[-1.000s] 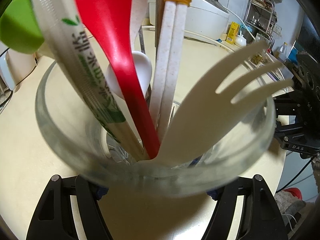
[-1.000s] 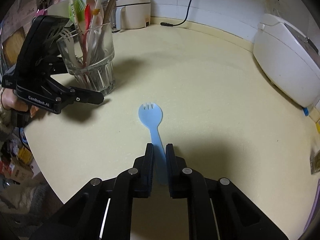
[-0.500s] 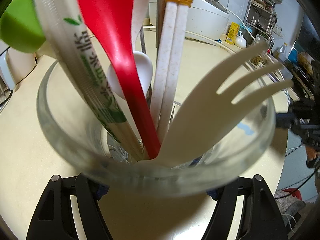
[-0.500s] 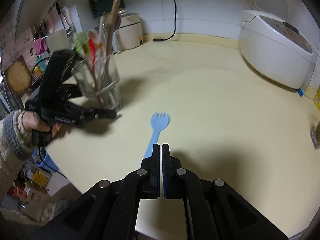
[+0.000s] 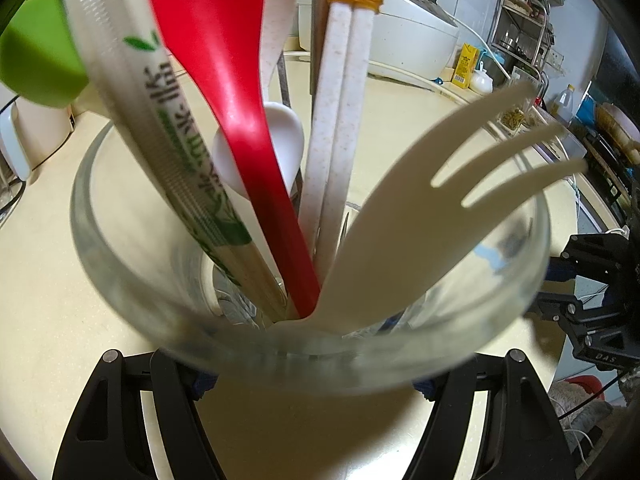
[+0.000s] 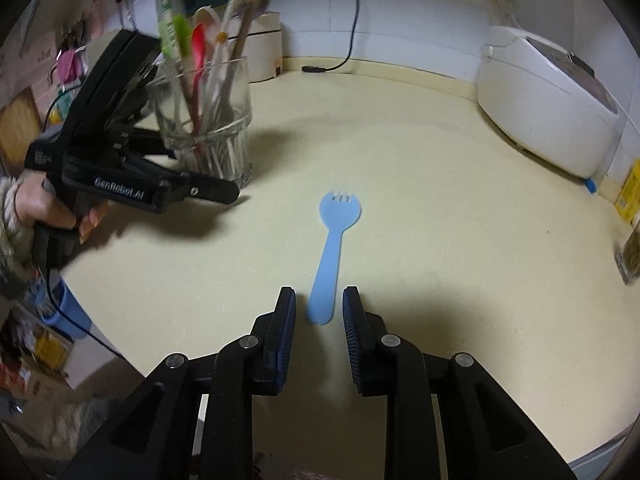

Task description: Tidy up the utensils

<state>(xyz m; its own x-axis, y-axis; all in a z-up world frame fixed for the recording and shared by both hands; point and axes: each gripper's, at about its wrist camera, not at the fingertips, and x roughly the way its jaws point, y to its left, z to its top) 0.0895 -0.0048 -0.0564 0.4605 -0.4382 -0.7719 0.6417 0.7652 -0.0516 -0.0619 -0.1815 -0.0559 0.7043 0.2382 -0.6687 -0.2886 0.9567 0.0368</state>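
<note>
Glass tumbler [image 5: 120, 240] fills the left wrist view, clamped by the left gripper [image 5: 312, 376], apparently on its base; a cream fork [image 5: 400, 240] stands inside. Right wrist view: right gripper [image 6: 319, 308], jaws just parted, straddles the blue spork [image 6: 332, 248] handle on the counter [image 6: 440, 220], touching nothing.

- You are in a home kitchen: a cream bench [image 6: 420, 168] runs along a white tiled wall.
- A white rice cooker [image 6: 548, 108] sits on it.
- A wire rack [image 5: 524, 12] holds kitchenware, bottles nearby.
</note>
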